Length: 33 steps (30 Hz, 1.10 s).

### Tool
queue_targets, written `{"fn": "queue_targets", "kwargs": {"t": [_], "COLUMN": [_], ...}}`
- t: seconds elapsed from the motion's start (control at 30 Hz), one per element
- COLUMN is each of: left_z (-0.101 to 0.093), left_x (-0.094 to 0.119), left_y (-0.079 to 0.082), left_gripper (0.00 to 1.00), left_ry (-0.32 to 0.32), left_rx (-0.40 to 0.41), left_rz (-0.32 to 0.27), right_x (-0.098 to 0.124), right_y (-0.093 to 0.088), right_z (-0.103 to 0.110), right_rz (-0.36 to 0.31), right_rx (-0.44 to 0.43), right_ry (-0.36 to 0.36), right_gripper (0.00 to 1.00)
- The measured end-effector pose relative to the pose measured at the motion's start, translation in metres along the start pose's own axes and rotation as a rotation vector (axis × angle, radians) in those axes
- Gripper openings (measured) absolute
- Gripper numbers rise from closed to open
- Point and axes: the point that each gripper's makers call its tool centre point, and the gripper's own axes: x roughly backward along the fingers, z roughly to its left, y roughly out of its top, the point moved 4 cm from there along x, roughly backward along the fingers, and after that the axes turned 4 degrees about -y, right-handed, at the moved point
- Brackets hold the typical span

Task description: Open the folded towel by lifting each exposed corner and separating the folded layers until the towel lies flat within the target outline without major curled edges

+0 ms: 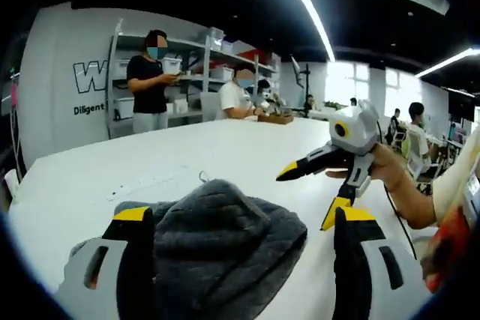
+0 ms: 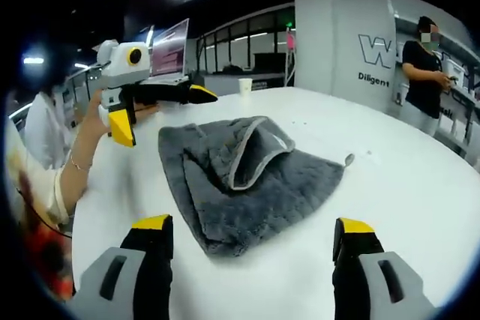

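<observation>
Towel (image 2: 247, 177): grey, on the white table (image 2: 405, 185), one flap folded over the middle, so not flat.
Left claw (image 1: 240, 222): wide, empty, I straddle the near edge to pick a corner.
Right claw (image 2: 255, 234): wide, empty, facing the towel, ready.

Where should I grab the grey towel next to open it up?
Probably the folded-over flap's pale-trimmed edge atop the grey towel: it stands raised off the layer below. Come from the right gripper's side and peel it back toward the left gripper.
</observation>
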Motion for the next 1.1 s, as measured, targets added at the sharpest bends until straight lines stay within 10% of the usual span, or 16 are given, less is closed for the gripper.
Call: {"fn": "queue_targets", "kwargs": {"t": [0.17,0.37,0.57,1.1], "left_z": [0.015,0.047,0.052,0.06], "left_x": [0.013,0.043,0.059,0.064], "left_y": [-0.006,-0.046,-0.059,-0.065], "left_gripper": [1.0,1.0,1.0,1.0], "left_ry": [0.044,0.174,0.203,0.287], "left_rx": [0.026,-0.003,0.093,0.031], "left_rz": [-0.004,0.136,0.118,0.199], "right_x": [0.0,-0.002,-0.009,-0.034], "right_y": [0.004,0.01,0.014,0.03], "right_z": [0.001,0.007,0.017,0.02], "right_rz": [-0.028,-0.069,-0.089,-0.213], "right_rx": [-0.014,-0.007,0.003,-0.207], "right_ry": [0.016,0.046,0.089,0.171], "right_gripper": [0.85,0.82,0.76,0.58]}}
